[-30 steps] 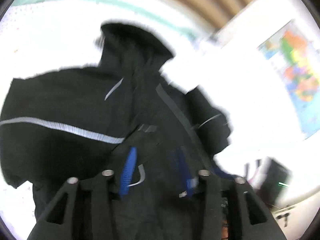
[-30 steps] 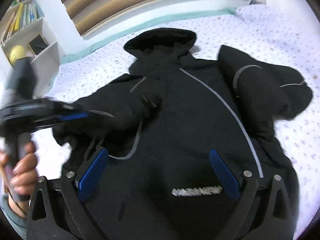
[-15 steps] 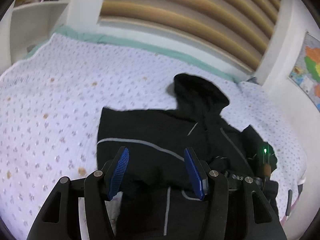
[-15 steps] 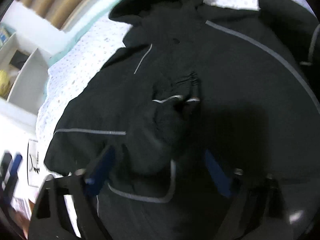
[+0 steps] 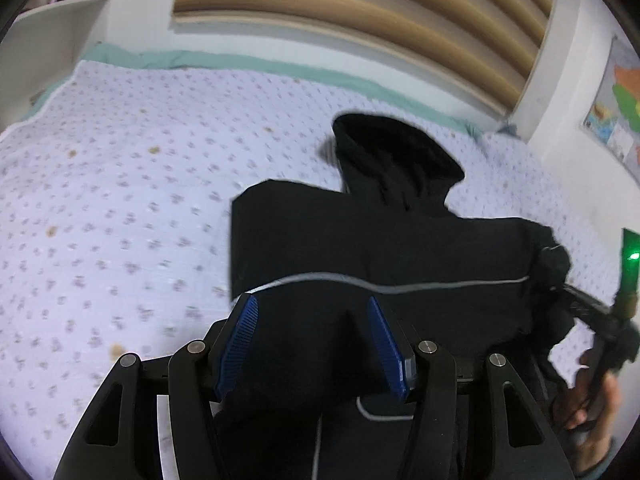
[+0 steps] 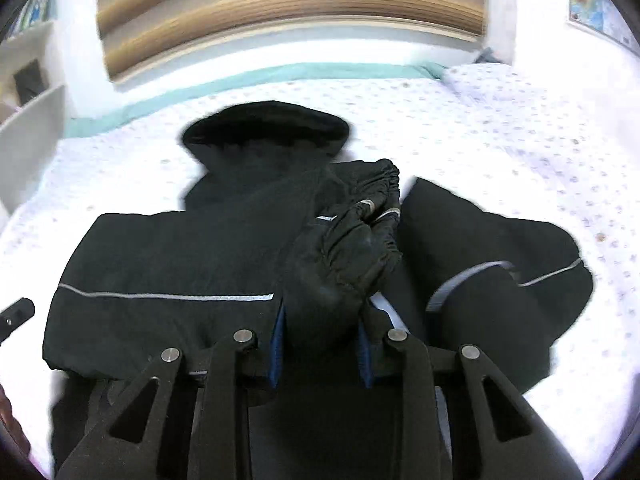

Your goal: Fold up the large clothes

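Black jacket (image 6: 168,264) is spread on the bed (image 5: 120,184), its sleeve cuff (image 6: 344,256) clamped in the right claw (image 6: 322,344), left claw (image 5: 314,344) held wide above it.

In the right wrist view, a bunched sleeve cuff (image 6: 352,248) fills the gap of the right gripper (image 6: 322,350), covering most of its blue pads (image 6: 277,344). The lower hem of the black jacket (image 6: 168,264) runs out of frame behind the gripper body. In the left wrist view, the jacket's right side is hidden behind the other gripper and the person's hand (image 5: 596,404), which the frame edge cuts off. The wall map (image 5: 618,120) is cropped and blurred, as is the bedsheet (image 5: 120,208) print.
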Demonstrator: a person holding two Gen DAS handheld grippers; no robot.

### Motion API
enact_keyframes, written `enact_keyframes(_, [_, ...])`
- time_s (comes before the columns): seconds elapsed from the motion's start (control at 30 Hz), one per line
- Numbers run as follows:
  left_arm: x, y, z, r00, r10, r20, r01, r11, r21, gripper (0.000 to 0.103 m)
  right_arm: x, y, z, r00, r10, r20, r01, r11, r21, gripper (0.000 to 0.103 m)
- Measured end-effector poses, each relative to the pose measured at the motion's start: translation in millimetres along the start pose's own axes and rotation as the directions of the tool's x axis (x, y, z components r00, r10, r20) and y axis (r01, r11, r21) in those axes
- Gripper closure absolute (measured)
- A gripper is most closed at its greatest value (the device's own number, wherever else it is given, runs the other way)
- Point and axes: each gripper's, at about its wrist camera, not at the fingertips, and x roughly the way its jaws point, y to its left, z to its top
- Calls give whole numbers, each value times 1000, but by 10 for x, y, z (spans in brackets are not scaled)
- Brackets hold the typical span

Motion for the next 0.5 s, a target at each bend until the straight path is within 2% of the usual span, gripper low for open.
enact_keyframes(0.13, [544,-87,-136,996,20,-92,-20,1000,3,44,317,-226,-192,994,-26,-109,25,1000,-10,70])
enact_keyframes(0.17, [693,-94,-197,993,47,-111,-45,999,15,44,432,-268,-263,990,-43,-138,42,999,-15,70])
enact_keyframes(0.27, [909,-94,-322,988,90,-127,-82,994,67,44,750,-275,-366,979,-70,-192,65,997,-36,73])
enact_keyframes(0.43, [891,-120,-320,986,105,-126,-93,991,95,44,774,-195,-435,981,-102,-168,89,992,-84,70])
enact_keyframes(0.5, [769,-139,-307,991,69,-114,-60,995,81,44,606,-198,-415,986,-77,-146,66,995,-76,65])
